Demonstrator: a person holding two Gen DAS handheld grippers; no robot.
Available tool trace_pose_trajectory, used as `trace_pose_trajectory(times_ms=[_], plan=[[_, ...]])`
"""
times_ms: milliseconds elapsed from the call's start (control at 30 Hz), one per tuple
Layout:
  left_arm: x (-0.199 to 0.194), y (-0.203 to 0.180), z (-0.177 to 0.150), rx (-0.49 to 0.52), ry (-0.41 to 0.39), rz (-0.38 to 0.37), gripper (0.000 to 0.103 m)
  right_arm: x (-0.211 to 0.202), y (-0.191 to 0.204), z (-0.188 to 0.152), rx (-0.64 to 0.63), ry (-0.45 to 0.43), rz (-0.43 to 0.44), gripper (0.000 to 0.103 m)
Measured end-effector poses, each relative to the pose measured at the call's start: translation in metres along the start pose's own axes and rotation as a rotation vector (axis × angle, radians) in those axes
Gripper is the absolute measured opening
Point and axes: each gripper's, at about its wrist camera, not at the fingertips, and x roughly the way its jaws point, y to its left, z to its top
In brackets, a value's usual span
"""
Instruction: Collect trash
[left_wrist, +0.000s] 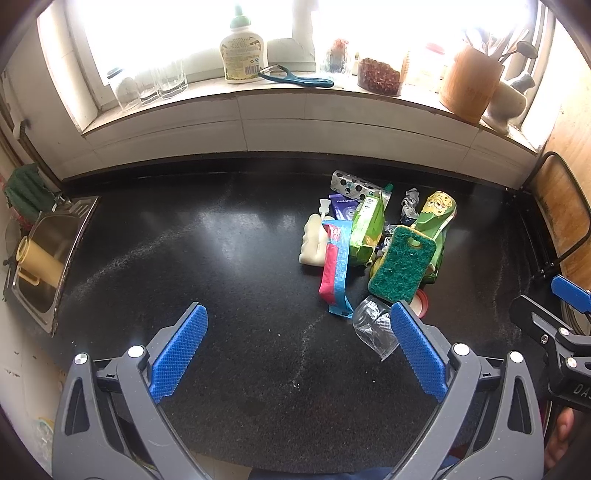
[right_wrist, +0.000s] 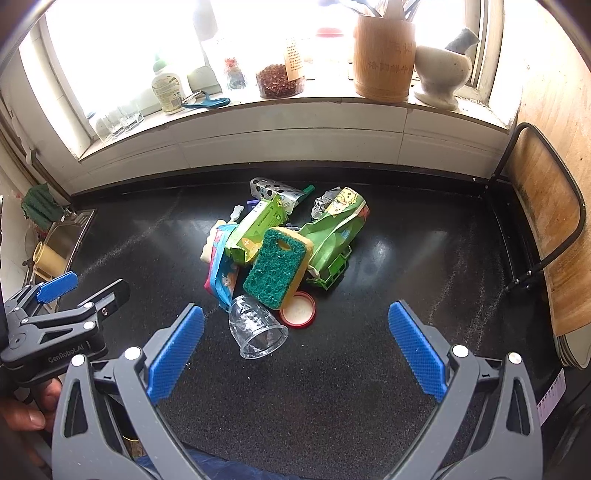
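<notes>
Clear plastic cup is nearest, lying on its side on the black worktop, mouth toward the camera, at the front edge of the trash pile. Thin-walled, very light, crushes easily, slick: I'd pinch across the rim or flatten the wall, gently.

Just behind it: green-and-yellow sponge, propped over the pile, soft, compressible, easy grip on its long edges. Red-rimmed lid lies flat, partly under the sponge; stiff, thin, hard to get under.

Pink and blue wrapper is limp film, likely slippery; take a fold. Green carton and the green printed bag look crumpled, light, with plenty of edges to pinch. White foam-like block sits at the pile's left side.

Left tool wide open, empty, right pad just beside the cup. Right tool also wide open, empty, cup near its left pad.

Sink well apart to the left.
</notes>
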Motion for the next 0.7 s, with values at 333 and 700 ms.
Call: trace_pose_trajectory(times_ms=[333,700], plan=[[0.006,-0.001,0.002,-0.002,0.006,-0.002,0.096,0.002,-0.001,0.002,0.003,0.004,0.000,0.097],[0.011,-0.002,0.006,0.001,0.015,-0.006,0.096,0.009,-0.003,0.007,0.007,0.012,0.005,0.097]])
